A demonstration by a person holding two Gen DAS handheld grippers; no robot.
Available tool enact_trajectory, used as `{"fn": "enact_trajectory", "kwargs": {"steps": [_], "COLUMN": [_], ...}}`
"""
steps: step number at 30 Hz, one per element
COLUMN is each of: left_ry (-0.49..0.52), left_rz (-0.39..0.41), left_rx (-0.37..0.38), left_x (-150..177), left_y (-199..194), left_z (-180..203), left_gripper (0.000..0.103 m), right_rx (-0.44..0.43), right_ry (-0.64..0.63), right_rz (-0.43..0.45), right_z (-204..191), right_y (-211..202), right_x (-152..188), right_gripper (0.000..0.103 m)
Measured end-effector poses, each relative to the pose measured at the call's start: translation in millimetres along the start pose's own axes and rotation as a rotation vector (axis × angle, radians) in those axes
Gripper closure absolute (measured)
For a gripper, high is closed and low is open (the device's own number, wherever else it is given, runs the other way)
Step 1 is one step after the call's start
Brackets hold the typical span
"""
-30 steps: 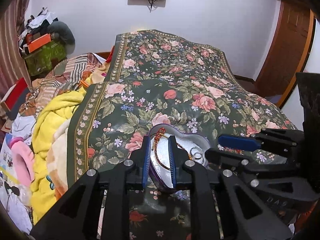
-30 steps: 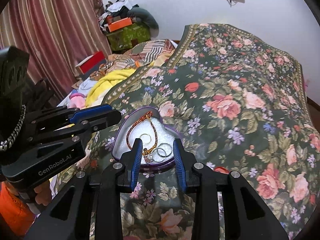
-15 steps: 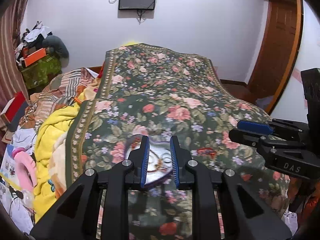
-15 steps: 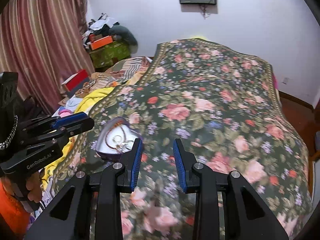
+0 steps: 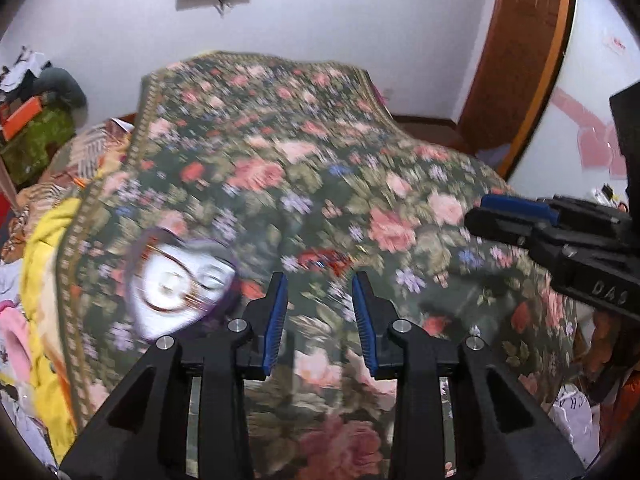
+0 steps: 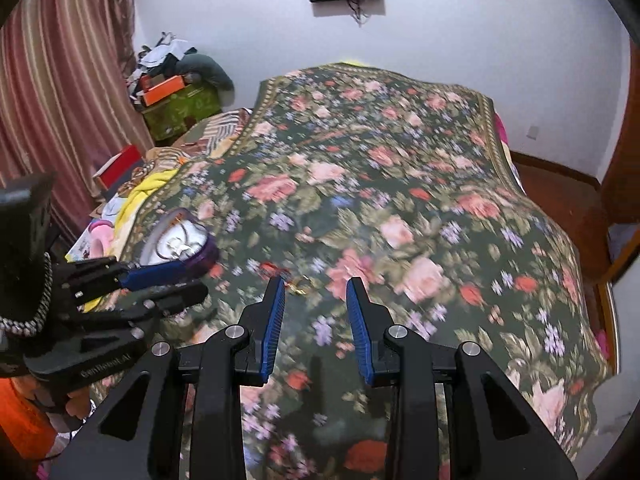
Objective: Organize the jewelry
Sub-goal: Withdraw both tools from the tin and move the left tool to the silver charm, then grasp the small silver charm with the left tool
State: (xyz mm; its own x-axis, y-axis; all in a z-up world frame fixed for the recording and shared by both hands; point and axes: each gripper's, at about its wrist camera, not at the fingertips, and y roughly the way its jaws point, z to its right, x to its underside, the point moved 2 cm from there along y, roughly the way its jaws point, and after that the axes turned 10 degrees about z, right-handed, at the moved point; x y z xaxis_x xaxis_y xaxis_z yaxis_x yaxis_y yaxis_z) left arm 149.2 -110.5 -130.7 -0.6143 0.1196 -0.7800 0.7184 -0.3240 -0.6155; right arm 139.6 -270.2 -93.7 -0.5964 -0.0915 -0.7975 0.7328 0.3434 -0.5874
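A purple heart-shaped jewelry box (image 5: 180, 288) with a white lining lies open on the floral bedspread (image 5: 280, 168), holding a necklace and rings. It also shows in the right wrist view (image 6: 180, 242). A small gold piece (image 6: 299, 284) and a red item (image 6: 272, 268) lie on the spread just ahead of my right gripper (image 6: 315, 304). My left gripper (image 5: 320, 300) is open and empty, to the right of the box. My right gripper is open and empty. Both views are blurred.
The bedspread (image 6: 380, 200) covers a bed. Yellow and pink cloths (image 5: 36, 264) pile at its left edge. A green box with clutter (image 6: 180, 104) stands by the striped curtain (image 6: 60, 80). A wooden door (image 5: 516, 56) is at right.
Both grippers have pulled back from the heart box and swung right. The left gripper's jaws, earlier narrow around the box rim, now stand wider and clear of it.
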Motion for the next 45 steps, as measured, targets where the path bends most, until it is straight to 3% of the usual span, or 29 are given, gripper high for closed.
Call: {"fn": "enact_trajectory", "kwargs": {"steps": [6,15,18,23,28,45], "left_ry": [0.021,0.010,0.012,0.013,-0.013,-0.066], "left_rz": [-0.096,-0.161,-0.146,-0.130,-0.121,-0.057], "left_rx": [0.045,0.062,0.046,0.035,0.057,-0.005], "left_x": [20.5,32.9,33.8,33.6,34.0,32.7], "left_y": [30.9,62.3,67.2,69.1,65.3,32.9], "left_z": [22.4,28.3,26.5,21.1,15.1,-29.1], "left_gripper": [0.071,0.072,0.075,0.091,0.091,0.091], "right_rx": [0.009,-0.008,-0.016,-0.024,-0.035,-0.104], "right_ry": [0.028,0.034,0.025,0.014,0.013,-0.021], "right_rz": [-0.037,-0.062,-0.074,-0.095,-0.117,-0.211], "right_z": [15.3,17.2,13.1,5.3,-0.4,-36.1], "right_y": [1.3,9.4,14.2,22.3,31.5,76.9], "right_x": [15.0,21.4,23.0,25.9,27.9,42.9], "right_gripper": [0.074,0.074,0.074,0.074,0.074,0.074]}}
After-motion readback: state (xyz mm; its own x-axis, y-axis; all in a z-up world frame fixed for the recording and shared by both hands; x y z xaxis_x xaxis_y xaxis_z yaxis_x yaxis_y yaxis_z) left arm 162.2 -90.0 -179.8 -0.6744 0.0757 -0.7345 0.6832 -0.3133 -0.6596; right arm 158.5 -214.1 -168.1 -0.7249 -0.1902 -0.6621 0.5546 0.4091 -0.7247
